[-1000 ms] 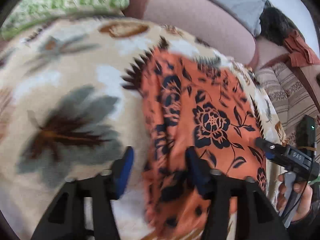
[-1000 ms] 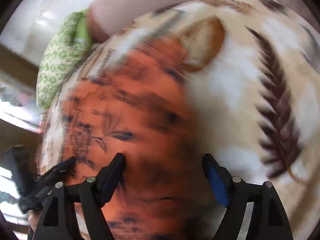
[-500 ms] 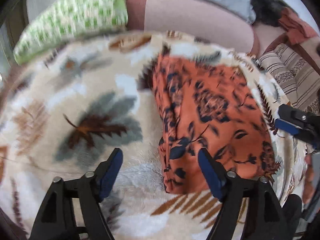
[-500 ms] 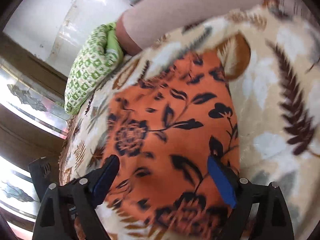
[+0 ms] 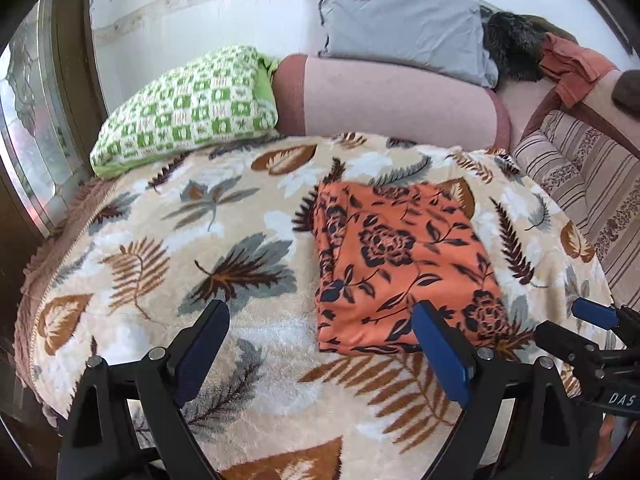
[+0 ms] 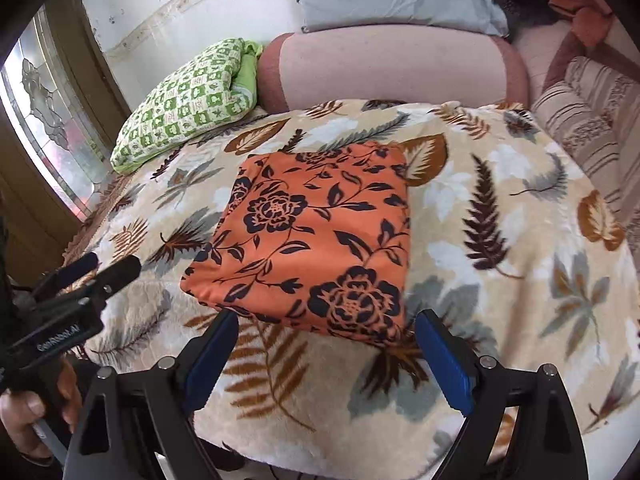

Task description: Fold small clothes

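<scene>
Left wrist view: left claw (image 5: 320, 352) wide, holding nothing, poised above the near edge of the blanket (image 5: 160, 240); cloth (image 5: 400, 264) folded into a rough rectangle, lying flat on the blanket right of centre, its near right corner just behind the right finger. Right claw (image 5: 576, 326) poking in at the right edge, apparently apart with one blue pad forward, clear of the cloth. Layered edges showing down the cloth's left side: likely to slide apart if pinched through the top layer only, or dragged across the plush pile. Pillow (image 5: 188, 108) well back, no obstacle. Right wrist view: right claw (image 6: 324, 354) wide, nothing between the fingers, cloth (image 6: 316, 236) lying just beyond the tips, near edge slightly lifted and rounded. Left claw (image 6: 94, 270) at the left, narrowly parted here by perspective, off the cloth. Probable trouble from here: catching blanket nap together with the cloth, so the bundle lifts crooked; uneven pulls from the two sides skewing the rectangle; a loose corner springing open.
</scene>
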A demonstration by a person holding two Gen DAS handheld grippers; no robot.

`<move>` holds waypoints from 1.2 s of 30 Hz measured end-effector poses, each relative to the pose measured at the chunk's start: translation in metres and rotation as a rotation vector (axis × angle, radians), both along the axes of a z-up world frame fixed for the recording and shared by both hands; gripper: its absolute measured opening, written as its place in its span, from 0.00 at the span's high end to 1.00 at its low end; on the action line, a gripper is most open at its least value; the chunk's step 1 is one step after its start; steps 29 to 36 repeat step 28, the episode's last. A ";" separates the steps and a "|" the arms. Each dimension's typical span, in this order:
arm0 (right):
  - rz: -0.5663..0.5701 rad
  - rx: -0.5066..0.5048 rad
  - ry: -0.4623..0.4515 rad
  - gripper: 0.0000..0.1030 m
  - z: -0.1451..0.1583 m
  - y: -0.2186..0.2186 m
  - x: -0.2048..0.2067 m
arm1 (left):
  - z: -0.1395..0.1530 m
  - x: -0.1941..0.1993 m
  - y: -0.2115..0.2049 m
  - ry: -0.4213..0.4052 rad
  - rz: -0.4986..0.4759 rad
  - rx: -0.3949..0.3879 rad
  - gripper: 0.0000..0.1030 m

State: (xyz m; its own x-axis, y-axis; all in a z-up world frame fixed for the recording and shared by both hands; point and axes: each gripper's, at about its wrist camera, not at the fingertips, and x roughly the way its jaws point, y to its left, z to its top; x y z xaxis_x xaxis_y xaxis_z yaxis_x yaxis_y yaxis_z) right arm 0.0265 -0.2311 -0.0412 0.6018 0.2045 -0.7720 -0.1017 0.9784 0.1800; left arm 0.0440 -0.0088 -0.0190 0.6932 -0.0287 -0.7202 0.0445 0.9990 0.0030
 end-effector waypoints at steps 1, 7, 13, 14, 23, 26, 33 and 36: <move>0.002 -0.004 -0.012 0.11 0.004 0.001 -0.002 | 0.005 -0.003 -0.003 -0.011 -0.008 0.000 0.10; 0.009 -0.011 -0.061 0.11 0.021 0.001 -0.013 | 0.021 -0.015 -0.019 -0.023 -0.038 -0.015 0.09; 0.008 -0.006 -0.059 0.11 0.020 -0.001 -0.015 | 0.025 -0.016 -0.033 -0.014 -0.039 0.029 0.09; 0.006 -0.006 -0.061 0.11 0.021 -0.001 -0.016 | 0.025 -0.016 -0.033 -0.016 -0.044 0.019 0.09; 0.013 -0.036 -0.059 0.11 0.022 -0.003 -0.012 | 0.023 -0.005 -0.034 -0.019 -0.036 0.019 0.00; 0.013 -0.050 -0.060 0.11 0.022 -0.002 -0.009 | 0.020 0.000 -0.034 -0.017 -0.029 0.038 0.00; 0.011 -0.051 -0.055 0.11 0.021 -0.002 -0.007 | 0.019 0.004 -0.033 -0.011 -0.033 0.038 0.00; 0.011 -0.051 -0.055 0.11 0.021 -0.002 -0.007 | 0.019 0.004 -0.033 -0.011 -0.033 0.038 0.00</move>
